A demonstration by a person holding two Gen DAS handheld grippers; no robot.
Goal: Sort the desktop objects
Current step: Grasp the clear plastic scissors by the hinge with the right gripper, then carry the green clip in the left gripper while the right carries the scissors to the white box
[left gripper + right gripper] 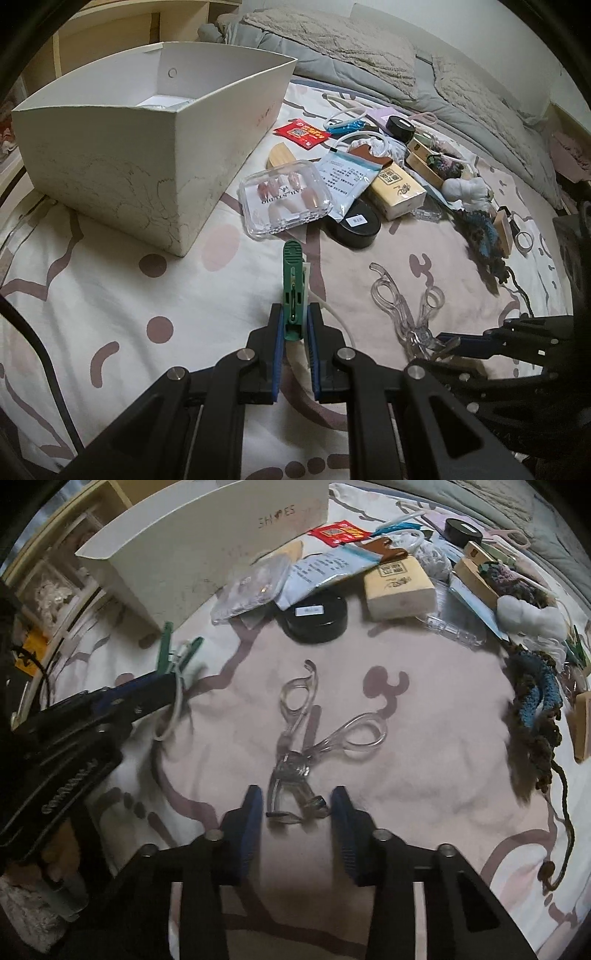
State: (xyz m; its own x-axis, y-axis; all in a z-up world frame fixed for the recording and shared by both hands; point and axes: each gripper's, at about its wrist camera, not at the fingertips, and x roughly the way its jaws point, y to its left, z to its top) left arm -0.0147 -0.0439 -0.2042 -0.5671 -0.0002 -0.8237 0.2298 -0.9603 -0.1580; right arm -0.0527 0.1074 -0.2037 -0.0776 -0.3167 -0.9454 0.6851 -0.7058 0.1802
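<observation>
Left wrist view puts the white box [110,155] biggest, standing on the patterned bedsheet [110,302] beside a heap of small clutter. My left gripper [295,332] is clamped on a green clothes peg [293,295], light and rigid, with a white cord trailing off it. Smaller still, the clear eyelash curler [306,746] lies on the sheet, its head between the pads of my right gripper [297,805], which stand apart and don't yet touch it. I judge it light, slick and springy; I'd pinch the metal head or hinge, not the loop handles.
</observation>
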